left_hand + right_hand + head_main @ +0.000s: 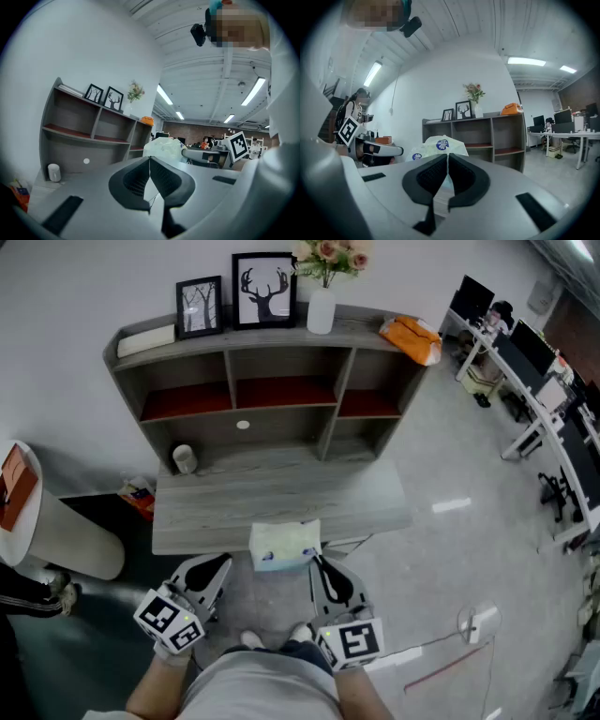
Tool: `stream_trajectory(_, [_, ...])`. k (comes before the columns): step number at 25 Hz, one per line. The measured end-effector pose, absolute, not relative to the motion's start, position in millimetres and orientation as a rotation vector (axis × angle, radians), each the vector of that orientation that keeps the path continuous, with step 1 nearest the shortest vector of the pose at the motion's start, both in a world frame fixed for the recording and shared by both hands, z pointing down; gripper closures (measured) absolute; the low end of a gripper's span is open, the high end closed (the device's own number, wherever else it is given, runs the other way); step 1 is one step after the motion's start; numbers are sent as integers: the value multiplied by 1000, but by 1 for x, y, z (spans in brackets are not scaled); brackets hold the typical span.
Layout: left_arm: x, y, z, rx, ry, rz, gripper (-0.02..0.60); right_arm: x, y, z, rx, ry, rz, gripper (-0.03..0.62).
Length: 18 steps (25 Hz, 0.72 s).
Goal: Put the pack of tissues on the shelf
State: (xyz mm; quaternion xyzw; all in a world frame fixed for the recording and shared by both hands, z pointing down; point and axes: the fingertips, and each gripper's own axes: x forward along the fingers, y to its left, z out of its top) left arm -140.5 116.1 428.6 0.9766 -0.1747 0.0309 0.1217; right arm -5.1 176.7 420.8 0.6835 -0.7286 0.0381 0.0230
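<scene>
The pack of tissues (285, 545), pale green with blue round logos, sits at the front edge of the grey desk (216, 512) below the shelf unit (272, 390). My right gripper (320, 563) is at the pack's near right corner, its jaws shut on the wrapper's edge. In the right gripper view the pack (438, 144) rises just beyond the jaws of the right gripper (447, 157). My left gripper (221, 565) hangs left of the pack, shut and holding nothing. In the left gripper view the left gripper (150, 161) is shut, with the pack (163, 146) to its right.
On the shelf top stand two framed pictures (264, 290), a white vase with flowers (322, 296), an orange bag (412, 338) and a white slab (146, 339). A white cup (184, 458) is on the desk's left. A round white table (23, 498) lies to the left.
</scene>
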Motion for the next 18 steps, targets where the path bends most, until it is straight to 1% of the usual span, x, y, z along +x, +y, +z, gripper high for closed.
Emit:
stream_trajectory(10, [-93,140,429,2859,-519,102,565,38,194,420,2142,-2325,165,569])
stream_trajectory(18, [-43,160,430,2858,-555,122,565,102,216,421,2172,-2350,181,569])
